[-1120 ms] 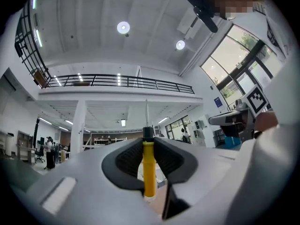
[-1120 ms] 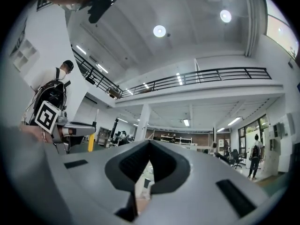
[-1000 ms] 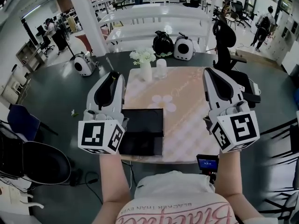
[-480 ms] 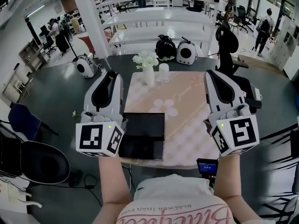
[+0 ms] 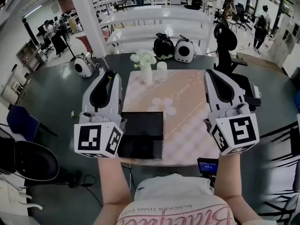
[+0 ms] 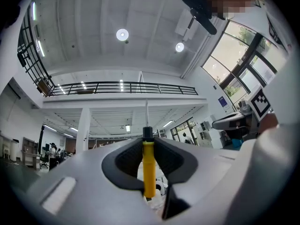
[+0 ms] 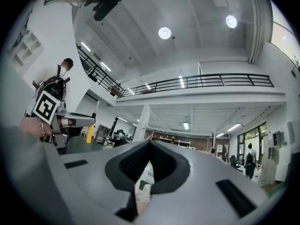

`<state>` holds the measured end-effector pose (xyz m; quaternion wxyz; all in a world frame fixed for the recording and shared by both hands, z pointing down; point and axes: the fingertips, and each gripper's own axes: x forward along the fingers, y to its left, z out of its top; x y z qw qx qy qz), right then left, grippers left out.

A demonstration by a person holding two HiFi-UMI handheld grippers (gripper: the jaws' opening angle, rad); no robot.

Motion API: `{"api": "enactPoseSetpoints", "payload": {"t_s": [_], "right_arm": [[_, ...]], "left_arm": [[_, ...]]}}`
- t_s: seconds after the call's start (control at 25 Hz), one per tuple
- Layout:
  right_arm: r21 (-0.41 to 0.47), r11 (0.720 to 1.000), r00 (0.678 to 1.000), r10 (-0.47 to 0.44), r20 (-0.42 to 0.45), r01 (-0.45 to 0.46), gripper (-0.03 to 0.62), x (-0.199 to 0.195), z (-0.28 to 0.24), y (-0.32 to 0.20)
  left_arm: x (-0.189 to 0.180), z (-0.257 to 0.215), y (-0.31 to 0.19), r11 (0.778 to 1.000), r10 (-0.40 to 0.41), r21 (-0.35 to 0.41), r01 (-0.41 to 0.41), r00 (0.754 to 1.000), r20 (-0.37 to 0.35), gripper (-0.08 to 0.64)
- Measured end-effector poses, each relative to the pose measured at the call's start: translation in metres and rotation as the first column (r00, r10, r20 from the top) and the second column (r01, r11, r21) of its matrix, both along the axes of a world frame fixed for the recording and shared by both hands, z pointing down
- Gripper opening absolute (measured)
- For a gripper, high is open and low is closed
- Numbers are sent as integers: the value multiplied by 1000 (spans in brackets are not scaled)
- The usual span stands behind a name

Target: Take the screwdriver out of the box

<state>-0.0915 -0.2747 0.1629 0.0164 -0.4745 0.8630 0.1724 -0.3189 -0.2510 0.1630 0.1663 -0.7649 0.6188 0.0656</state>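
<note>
Pink checked table (image 5: 187, 111) at middle of frame, flat black box (image 5: 142, 134) at its lower edge. Left gripper (image 6: 147, 140) clamped on yellow-handled screwdriver (image 6: 149, 170). Right gripper (image 7: 150, 143) closed, empty.

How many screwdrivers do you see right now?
1. The yellow-handled screwdriver stands clamped in the left gripper, shaft up. The black box on the table is too dark to rule out others inside.

A flower vase (image 5: 146, 72) stands just beside a pale cup (image 5: 161, 71) on the table (image 5: 187, 108).
</note>
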Motion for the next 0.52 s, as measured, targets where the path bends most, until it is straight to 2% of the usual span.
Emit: {"api": "enactPoseSetpoints", "payload": {"t_s": [0.52], "right_arm": [[-4,1000,1000,12,-13,-12,6,0,7,4]], "left_arm": [[-7,4,8,1000,-12,-6,12,1000,-18,84]]}}
